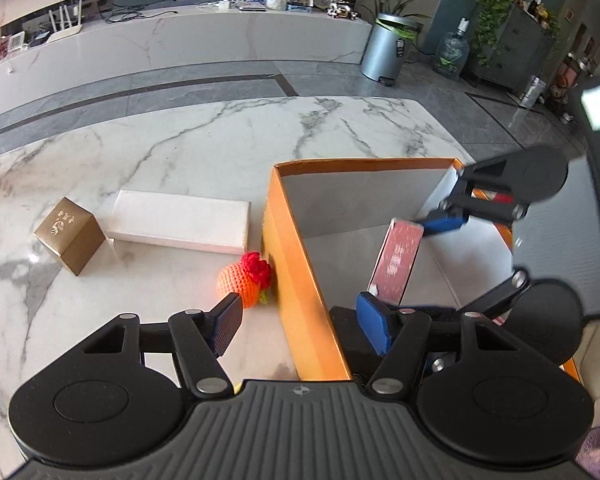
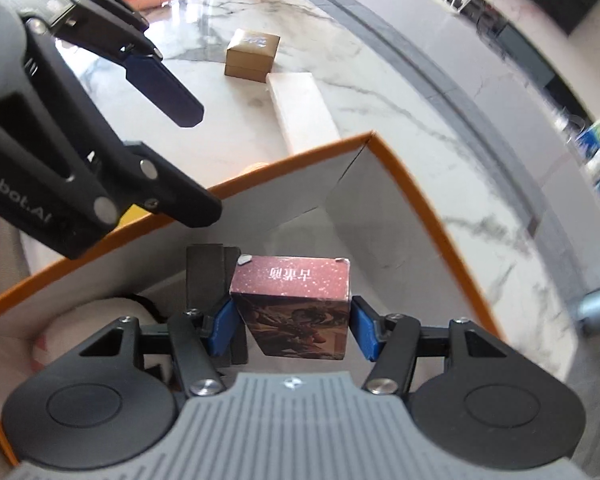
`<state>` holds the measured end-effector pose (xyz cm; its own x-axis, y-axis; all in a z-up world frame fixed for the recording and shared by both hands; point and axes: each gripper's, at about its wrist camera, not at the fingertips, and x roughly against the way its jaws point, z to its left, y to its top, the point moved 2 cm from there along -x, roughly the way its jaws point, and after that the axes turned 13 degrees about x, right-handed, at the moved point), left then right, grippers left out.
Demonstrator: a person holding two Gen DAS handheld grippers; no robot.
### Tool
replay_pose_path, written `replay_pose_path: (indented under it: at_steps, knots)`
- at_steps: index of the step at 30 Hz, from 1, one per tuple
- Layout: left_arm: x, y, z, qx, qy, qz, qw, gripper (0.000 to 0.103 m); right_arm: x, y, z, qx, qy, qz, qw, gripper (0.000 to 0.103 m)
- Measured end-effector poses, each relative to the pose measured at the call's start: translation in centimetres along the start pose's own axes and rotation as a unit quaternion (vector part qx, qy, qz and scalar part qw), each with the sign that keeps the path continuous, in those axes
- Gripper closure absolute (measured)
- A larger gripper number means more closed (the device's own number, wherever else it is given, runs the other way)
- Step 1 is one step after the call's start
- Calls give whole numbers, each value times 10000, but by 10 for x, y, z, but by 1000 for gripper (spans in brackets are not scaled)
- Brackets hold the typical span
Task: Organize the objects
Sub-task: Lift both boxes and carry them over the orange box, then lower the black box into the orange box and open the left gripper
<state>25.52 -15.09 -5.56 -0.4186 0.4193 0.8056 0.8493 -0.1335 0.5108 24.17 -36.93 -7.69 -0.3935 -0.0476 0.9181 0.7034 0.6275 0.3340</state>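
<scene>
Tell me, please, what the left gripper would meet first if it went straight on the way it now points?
Probably the orange box's near wall: the left gripper is open and straddles it, one finger by the crocheted toy, the other inside near the red card box. Depth is uncertain.

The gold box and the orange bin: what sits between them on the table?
In the left wrist view, a long white box lies between the gold box and the orange bin, with a crocheted orange toy against the bin's wall.
</scene>
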Motion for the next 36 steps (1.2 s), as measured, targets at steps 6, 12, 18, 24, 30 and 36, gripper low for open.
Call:
replay_pose_path:
  at_steps: [6, 12, 18, 24, 30, 36]
  knots:
    - [-3, -2, 3, 37, -32, 31, 10000, 30, 31, 2, -15, -560, 434, -441, 9965, 42]
    - [2, -6, 9, -19, 4, -7, 10000, 30, 31, 12, -5, -674, 466, -442, 9957, 42]
    - [5, -5, 16, 102, -23, -55, 9999, 30, 37, 12, -17, -1136, 991, -538, 9871, 42]
    - [7, -5, 17, 116, -43, -83, 9999, 30, 48, 8, -12, -1267, 1054, -643, 9842, 42]
    - [7, -3, 18, 189, -59, -102, 9998, 30, 32, 8, -16, -1290, 683, -395, 9885, 43]
    - [4, 0, 20, 297, -54, -90, 9995, 30, 6, 4, -26, -1434, 586, -157, 9878, 43]
